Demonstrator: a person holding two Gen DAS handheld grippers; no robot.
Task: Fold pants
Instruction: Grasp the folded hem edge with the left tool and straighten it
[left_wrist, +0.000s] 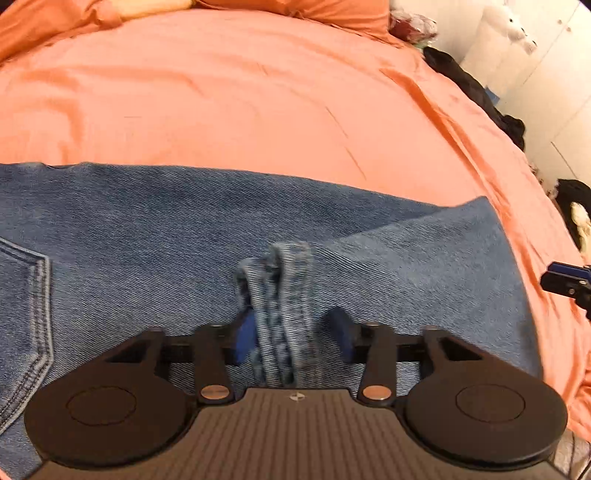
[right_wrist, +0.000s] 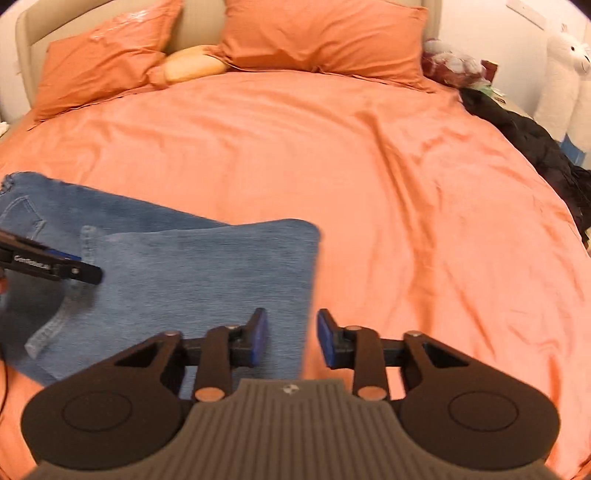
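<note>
Blue jeans (left_wrist: 166, 236) lie on the orange bed, with the leg part folded over the rest (right_wrist: 207, 266). My left gripper (left_wrist: 293, 332) is open; a bunched denim hem (left_wrist: 280, 295) stands up between its blue pads, which do not press on it. It also shows at the left edge of the right wrist view (right_wrist: 79, 267), low over the jeans. My right gripper (right_wrist: 291, 338) is open and empty, hovering over the right edge of the folded leg. Its tip shows at the right edge of the left wrist view (left_wrist: 567, 282).
The orange bedsheet (right_wrist: 369, 166) spreads wide beyond the jeans. Two orange pillows (right_wrist: 325, 40) and a yellow cushion (right_wrist: 194, 64) lie at the headboard. Dark clothes (right_wrist: 532, 147) hang at the bed's right edge, with a white plush llama (right_wrist: 561, 77) behind.
</note>
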